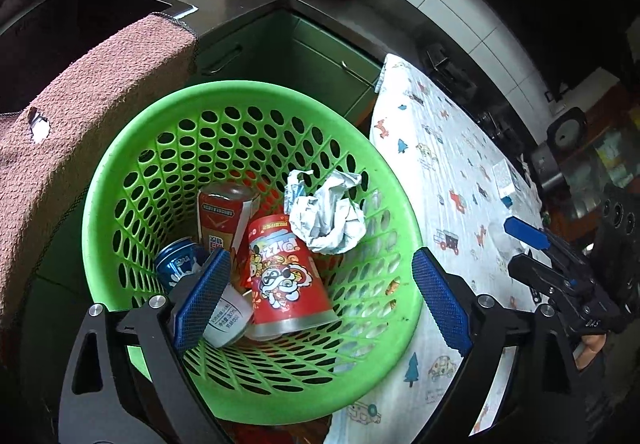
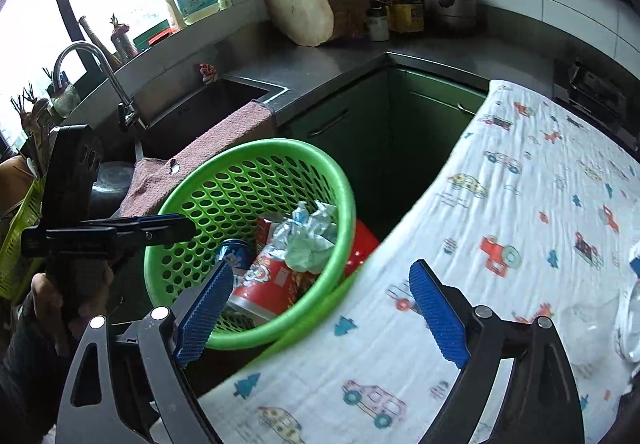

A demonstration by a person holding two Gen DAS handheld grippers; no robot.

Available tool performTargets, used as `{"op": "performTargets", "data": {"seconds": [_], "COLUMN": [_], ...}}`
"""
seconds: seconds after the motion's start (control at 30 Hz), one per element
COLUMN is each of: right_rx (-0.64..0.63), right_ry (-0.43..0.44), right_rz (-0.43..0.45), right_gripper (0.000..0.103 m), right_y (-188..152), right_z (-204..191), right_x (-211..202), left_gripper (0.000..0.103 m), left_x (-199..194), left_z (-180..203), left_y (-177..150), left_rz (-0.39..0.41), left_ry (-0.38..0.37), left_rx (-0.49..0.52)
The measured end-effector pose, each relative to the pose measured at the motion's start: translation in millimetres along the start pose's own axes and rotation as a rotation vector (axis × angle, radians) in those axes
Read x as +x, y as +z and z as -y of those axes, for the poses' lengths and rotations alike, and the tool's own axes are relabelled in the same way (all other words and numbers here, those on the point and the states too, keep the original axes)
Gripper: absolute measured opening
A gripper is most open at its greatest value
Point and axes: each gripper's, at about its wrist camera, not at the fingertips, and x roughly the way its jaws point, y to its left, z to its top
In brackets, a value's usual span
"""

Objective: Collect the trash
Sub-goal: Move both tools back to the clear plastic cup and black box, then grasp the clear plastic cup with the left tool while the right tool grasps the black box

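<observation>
left tool (image 1: pixel 320 296) wide, empty | over green basket (image 1: pixel 120 172) | crumpled paper (image 1: pixel 326 214) inside

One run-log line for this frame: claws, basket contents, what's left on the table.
left claw: open, empty, over green basket | right claw: open, empty | basket: crumpled paper, red cup, cans | tablecloth: items remain at edge
</observation>
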Motion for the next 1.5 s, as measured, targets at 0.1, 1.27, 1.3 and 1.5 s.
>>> {"op": "performTargets", "data": {"seconds": [0.1, 1.27, 1.3, 1.5], "right_rx": [0.016, 0.139, 0.141, 0.119], "right_ry": [-0.052, -0.383, -0.375, -0.353], "right_rz": [0.005, -0.159, -0.159, -0.161], "right_gripper": [0.088, 0.073, 0.071, 0.066], "right_y": [-18.4, -158.0, -158.9, -161.4], "right_z": [23.4, 272.2, 274.2, 276.6], "right_x": [-23.1, -130.9, -130.6, -127.3], "left_gripper": [0.091, 0.094, 0.094, 0.094], "left_x": [3.3, 155.8, 160.3, 186.3], "left_z": [14.6, 275.9, 279.9, 296.7], "left_y": [-1.3, -38.5, -37.8, -31.5], "left_rz": [-0.003, -0.254, -0.257, -0.268], "left_ry": [-0.014, -0.147, -0.141, -0.126], "left_rx": [0.017, 0.103, 0.092, 0.014]}}
